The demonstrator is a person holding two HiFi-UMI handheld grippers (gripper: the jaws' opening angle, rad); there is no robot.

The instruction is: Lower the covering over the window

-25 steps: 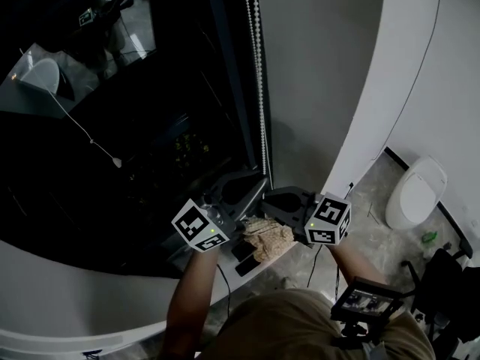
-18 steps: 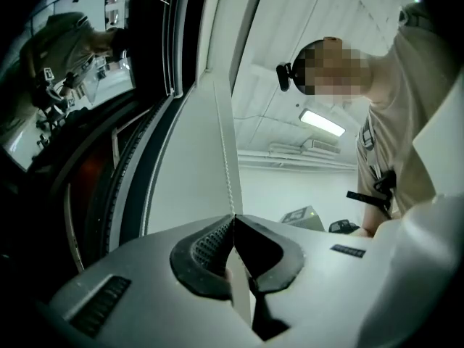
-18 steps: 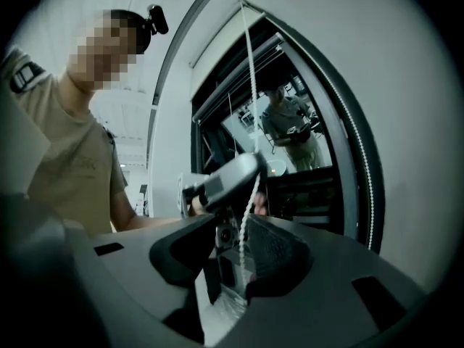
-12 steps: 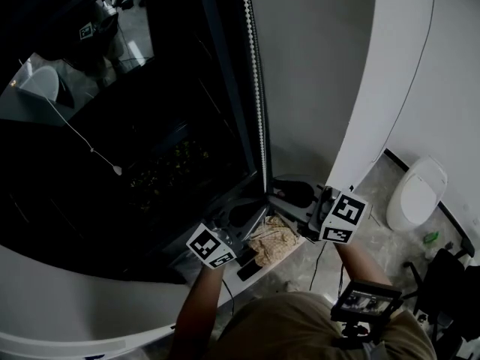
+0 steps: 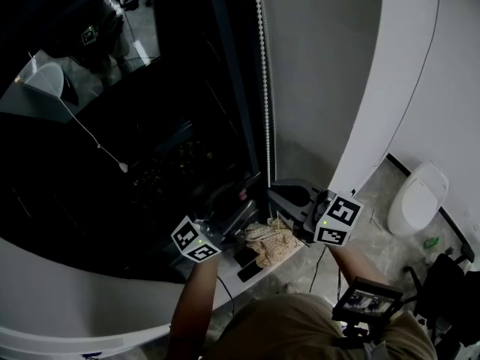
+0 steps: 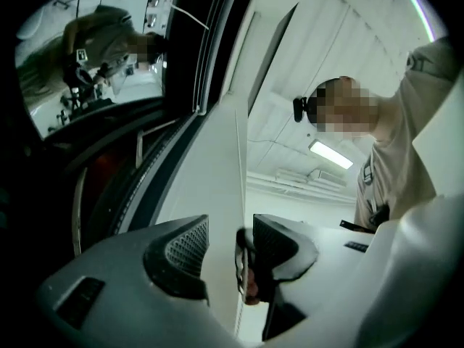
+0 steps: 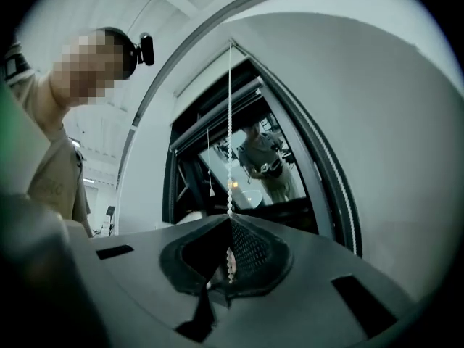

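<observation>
**Hand-over-hand pull on the blind's chain.** The chain [image 7: 230, 158] hangs along the right edge of the window [image 5: 150, 126], just beside the wall [image 5: 322, 66].

- **Right hand-held gripper** [image 7: 230, 245]: its jaws have just been closing and are now clamped on the chain, with beads pinched between the pads.
- **Left hand-held gripper** [image 6: 229, 241]: its jaws have just been opening and now stand wide. The chain runs between them, close to the right jaw, and is not gripped.
- **Blind:** no view shows it. The glass seen from the head camera is bare, so lowering appears to be at an early or middle stage.
- **Step in hand (judged):** the grip is passing from left to right.
- **Next move (judged):** the right gripper draws its strand straight down along the chain's own line. The left gripper then shifts up the same strand and closes squarely on the beads before the right lets go, so the chain does not slip.
</observation>
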